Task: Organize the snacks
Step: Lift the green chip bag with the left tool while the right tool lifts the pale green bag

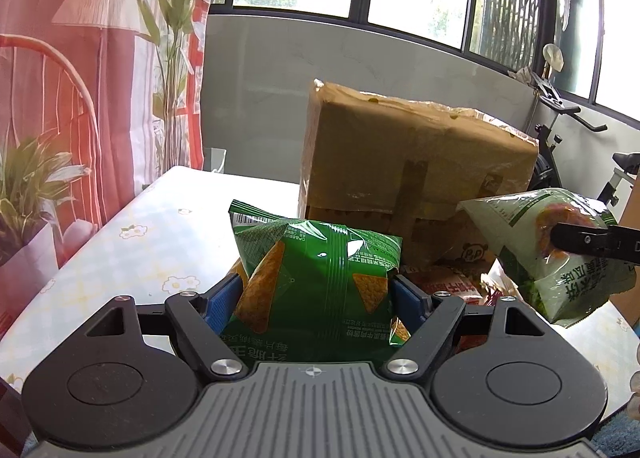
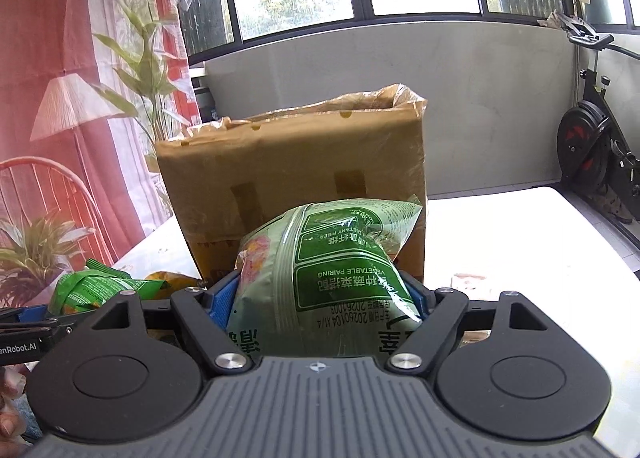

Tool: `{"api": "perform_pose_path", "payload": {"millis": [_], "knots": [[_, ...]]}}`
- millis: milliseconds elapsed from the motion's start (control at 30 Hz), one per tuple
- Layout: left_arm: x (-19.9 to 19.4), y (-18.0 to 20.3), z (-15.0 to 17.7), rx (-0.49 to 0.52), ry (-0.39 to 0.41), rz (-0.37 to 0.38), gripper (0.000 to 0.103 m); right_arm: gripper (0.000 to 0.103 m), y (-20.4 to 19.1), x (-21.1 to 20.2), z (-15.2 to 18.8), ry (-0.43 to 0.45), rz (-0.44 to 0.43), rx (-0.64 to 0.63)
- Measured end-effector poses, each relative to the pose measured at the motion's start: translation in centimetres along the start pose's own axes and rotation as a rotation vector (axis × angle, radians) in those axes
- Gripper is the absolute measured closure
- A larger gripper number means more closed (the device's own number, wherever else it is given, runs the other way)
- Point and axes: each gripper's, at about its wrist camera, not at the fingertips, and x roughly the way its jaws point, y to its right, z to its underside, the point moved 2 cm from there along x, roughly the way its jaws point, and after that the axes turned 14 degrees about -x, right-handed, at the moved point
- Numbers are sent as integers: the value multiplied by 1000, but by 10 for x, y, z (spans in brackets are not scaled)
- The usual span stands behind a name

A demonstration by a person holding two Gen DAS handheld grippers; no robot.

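Note:
My left gripper [image 1: 318, 294] is shut on a dark green chip bag [image 1: 316, 270] with orange triangle chips printed on it, held above the table. My right gripper [image 2: 324, 294] is shut on a pale green snack bag [image 2: 328, 270], also lifted. In the left wrist view the pale green bag [image 1: 560, 254] hangs at the right, pinched by the right gripper's fingers [image 1: 580, 240]. In the right wrist view the dark green bag [image 2: 94, 286] shows at the lower left. A tall brown cardboard box [image 1: 412, 161] lined with plastic stands just beyond both bags, also in the right wrist view [image 2: 296, 161].
The table [image 1: 132, 246] has a pale flowered cloth. More snack packets [image 1: 460, 290] lie at the box's foot. A curtain with printed plants [image 1: 80, 97] hangs at the left. An exercise bike [image 2: 596, 153] stands at the right, beyond the table.

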Motion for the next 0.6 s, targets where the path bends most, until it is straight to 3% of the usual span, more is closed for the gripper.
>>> {"api": "perform_pose_path", "payload": {"millis": [233, 400, 600], "knots": [[-14, 0, -26, -28, 48, 41, 21, 23, 17, -30, -31, 124, 40, 7], [-14, 9, -49, -2, 73, 46, 21, 23, 29, -24, -73, 189, 61, -32], [-6, 34, -104, 37, 139, 121, 21, 23, 32, 14, -126, 220, 123, -224]]}}
